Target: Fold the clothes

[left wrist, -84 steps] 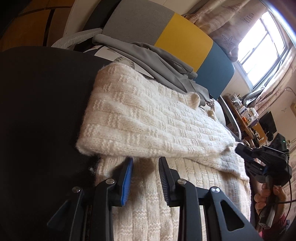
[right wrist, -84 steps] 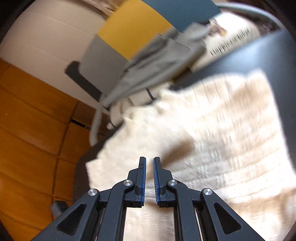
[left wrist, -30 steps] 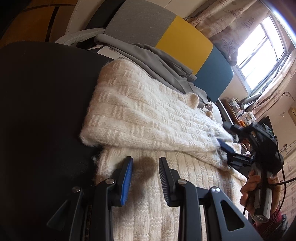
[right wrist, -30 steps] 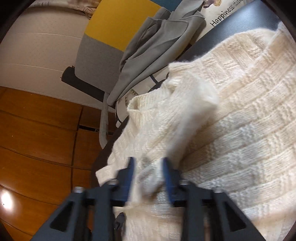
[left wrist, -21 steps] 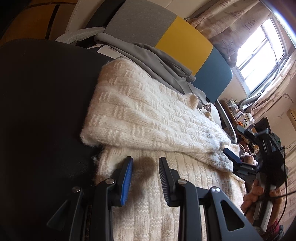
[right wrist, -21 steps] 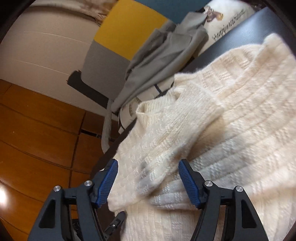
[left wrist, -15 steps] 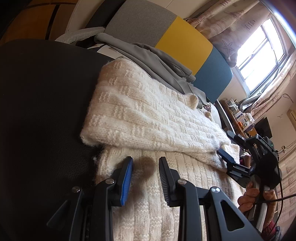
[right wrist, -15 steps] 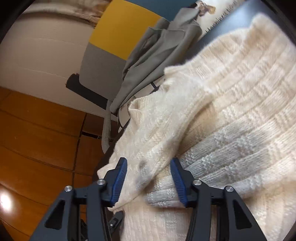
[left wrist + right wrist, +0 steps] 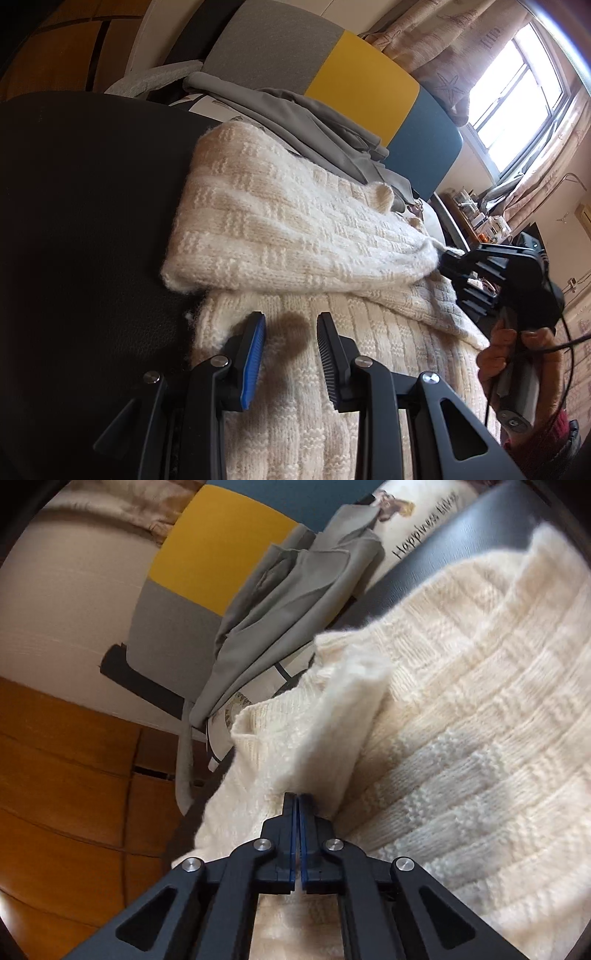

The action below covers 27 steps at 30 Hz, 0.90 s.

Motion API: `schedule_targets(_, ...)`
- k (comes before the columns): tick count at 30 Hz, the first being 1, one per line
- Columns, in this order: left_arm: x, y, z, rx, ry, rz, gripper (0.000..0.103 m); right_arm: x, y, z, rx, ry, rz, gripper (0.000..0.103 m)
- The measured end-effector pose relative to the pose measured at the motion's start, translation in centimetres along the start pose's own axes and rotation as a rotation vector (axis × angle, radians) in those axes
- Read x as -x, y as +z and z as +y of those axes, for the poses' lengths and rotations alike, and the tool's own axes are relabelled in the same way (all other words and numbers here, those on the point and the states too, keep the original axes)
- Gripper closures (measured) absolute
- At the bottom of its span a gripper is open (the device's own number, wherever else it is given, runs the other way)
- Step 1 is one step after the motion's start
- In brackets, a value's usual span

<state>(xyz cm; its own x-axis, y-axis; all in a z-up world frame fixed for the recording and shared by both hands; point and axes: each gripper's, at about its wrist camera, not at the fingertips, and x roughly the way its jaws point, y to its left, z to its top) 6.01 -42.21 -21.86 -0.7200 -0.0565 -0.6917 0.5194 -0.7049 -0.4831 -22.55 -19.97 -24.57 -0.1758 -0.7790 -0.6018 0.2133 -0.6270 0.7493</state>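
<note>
A cream knit sweater (image 9: 295,229) lies on a black padded surface (image 9: 74,221), with one sleeve folded across its body. My left gripper (image 9: 291,321) stands open just over the sweater's near part, and nothing is pinched between its pads. In the right wrist view my right gripper (image 9: 297,797) is shut on the fuzzy end of the folded sleeve (image 9: 343,716). From the left wrist view that same right gripper (image 9: 448,258) bites the sleeve's tip at the right side, held by a person's hand (image 9: 498,354).
A grey garment (image 9: 295,114) is draped behind the sweater against a chair back (image 9: 362,92) of grey, yellow and blue panels. A printed white cushion (image 9: 417,535) lies beside it. Wooden floor (image 9: 55,775) lies past the surface's edge. A window (image 9: 517,74) is at far right.
My right gripper's jaws went from wide apart around the sleeve end to shut on it. The left gripper kept still and open.
</note>
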Motion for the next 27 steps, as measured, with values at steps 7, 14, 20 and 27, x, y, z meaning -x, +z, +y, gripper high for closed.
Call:
schedule_targets(7,0.0,0.0,0.1,0.009,-0.006,0.0,0.074,2.0,-0.7,-2.5,-0.094,0.037,0.007,0.069)
schedule_targets(14,-0.1,0.1,0.3,0.008,-0.013,0.005,0.074,1.5,-0.2,-2.4,-0.137,0.095,-0.018,0.038)
schedule_targets(20,0.0,0.4,0.0,-0.001,-0.022,-0.001,0.074,-1.5,0.7,-0.2,0.019,-0.055,0.073,0.095)
schedule_targets(27,-0.4,0.8,-1.1,-0.016,-0.054,0.004,0.074,1.6,2.2,6.8,0.32,-0.091,0.03,0.096)
